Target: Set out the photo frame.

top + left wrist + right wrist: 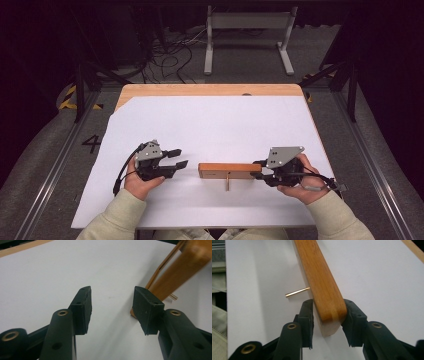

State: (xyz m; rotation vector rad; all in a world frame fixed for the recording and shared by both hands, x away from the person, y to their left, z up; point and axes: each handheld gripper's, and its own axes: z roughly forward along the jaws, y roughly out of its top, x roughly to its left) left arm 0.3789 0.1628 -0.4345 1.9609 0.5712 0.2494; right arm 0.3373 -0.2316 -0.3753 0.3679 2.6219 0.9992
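The right tongs point(328, 322) are clamping 1 end of the wooden block point(229, 170), while the left tongs point(111, 311) are hovering released, seemingly just beside its other end

Light falls from above onto the white sheet point(215, 130), which reads bright and even in the high view, while the floor and the far corners sink into near-black. Shadows are soft and short: a faint one lies under the wooden bar point(230, 170) on its near side. The high view is slightly soft and grainy. In the left gripper view the bar point(180, 270) at the far right is blurred, while the black pads point(83, 307) stay fairly sharp. In the right gripper view the bar point(322, 282) carries a mild sheen along its top, and a pale grey shadow spreads left of it.
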